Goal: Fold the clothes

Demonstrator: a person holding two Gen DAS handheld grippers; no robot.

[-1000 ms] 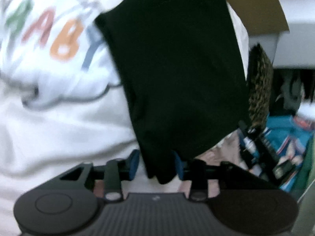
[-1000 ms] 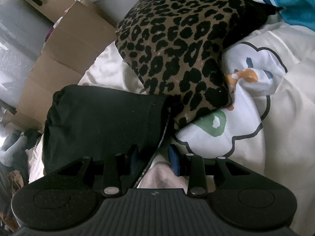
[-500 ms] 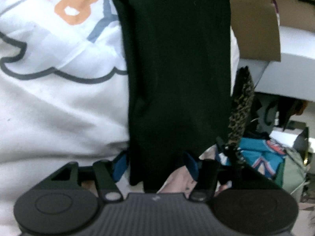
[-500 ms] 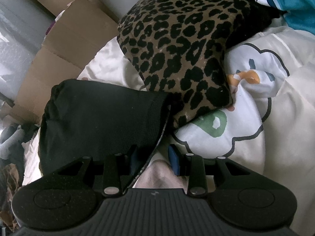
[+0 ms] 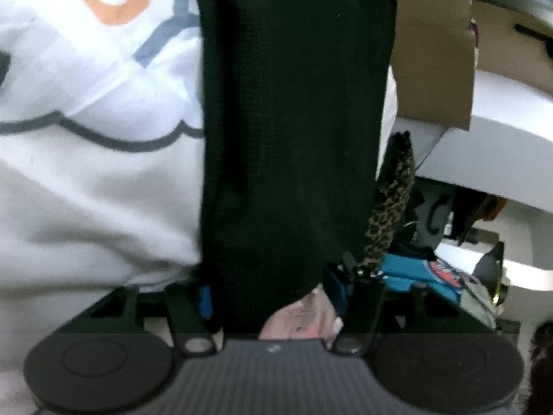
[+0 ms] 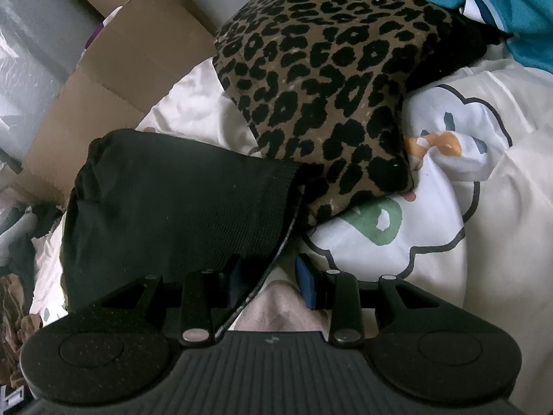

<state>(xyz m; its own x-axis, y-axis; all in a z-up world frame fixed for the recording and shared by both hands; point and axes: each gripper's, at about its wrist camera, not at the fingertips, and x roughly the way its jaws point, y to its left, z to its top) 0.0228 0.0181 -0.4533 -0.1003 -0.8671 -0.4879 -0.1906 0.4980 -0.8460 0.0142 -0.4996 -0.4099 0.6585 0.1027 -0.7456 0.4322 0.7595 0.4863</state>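
The left tool [image 5: 269, 297] had just let its jaws widen and then ease back a little, and the black garment [image 5: 293, 121] hung between them; its left pad met the cloth, the right pad stood clear, so it gripped nothing. Over the last second the garment had swung from a slant to hang nearly straight in the left wrist view. The right tool [image 6: 266, 280] had not changed: its jaws stood apart, the garment's ribbed edge lay against the left pad only, and no pinch showed. This looked like a re-grip or a release after one fold.

The garment lay on a white quilt [image 6: 484, 242] with a cloud print, its hem touching a leopard cushion [image 6: 328, 79]. Beyond the garment stood cardboard [image 6: 114, 79]; a teal cloth [image 6: 511, 7] lay behind the cushion.
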